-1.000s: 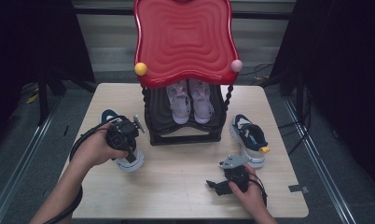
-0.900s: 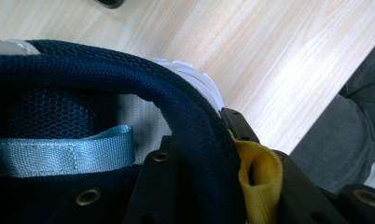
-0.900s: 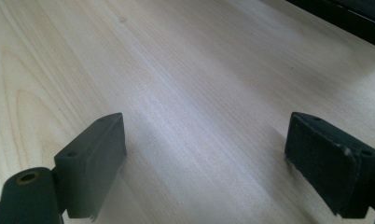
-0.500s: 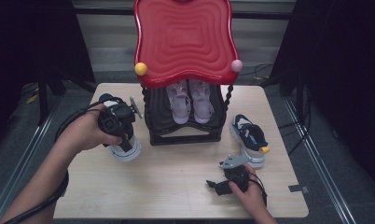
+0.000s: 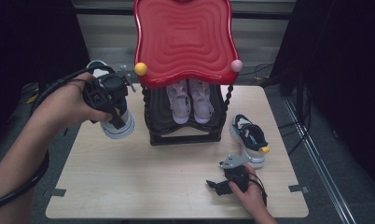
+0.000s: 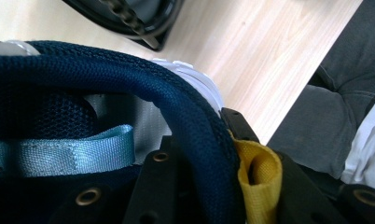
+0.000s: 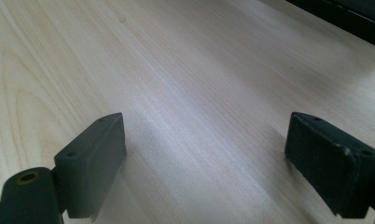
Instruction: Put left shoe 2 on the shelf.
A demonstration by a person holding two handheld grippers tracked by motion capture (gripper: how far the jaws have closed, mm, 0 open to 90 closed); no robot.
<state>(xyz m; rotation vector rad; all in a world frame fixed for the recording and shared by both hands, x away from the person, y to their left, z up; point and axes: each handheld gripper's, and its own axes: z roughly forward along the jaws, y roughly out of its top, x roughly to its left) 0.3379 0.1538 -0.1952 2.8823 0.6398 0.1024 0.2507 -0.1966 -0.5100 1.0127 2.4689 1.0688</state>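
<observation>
My left gripper (image 5: pixel 114 113) is shut on the heel collar of a navy sneaker (image 5: pixel 118 124) with a white sole, and holds it above the table's left side. In the left gripper view the black jaws clamp the padded navy collar (image 6: pixel 129 88) beside a yellow pull tab (image 6: pixel 258 177), with my left gripper (image 6: pixel 209 154) centred on it. A matching navy sneaker (image 5: pixel 248 137) stands on the table at the right. My right gripper (image 5: pixel 216 185) rests low near the front edge, and my right gripper (image 7: pixel 206 154) is open over bare wood.
A black shoe rack (image 5: pixel 185 133) with a red wavy top (image 5: pixel 183 42) stands at the back centre of the wooden table (image 5: pixel 143 177). A pair of lilac shoes (image 5: pixel 190 100) sits inside it. Yellow and pink balls hang at the top's corners.
My left hand has risen and shifted toward the back left, lifting the navy sneaker off the table. The right hand has stayed in place.
</observation>
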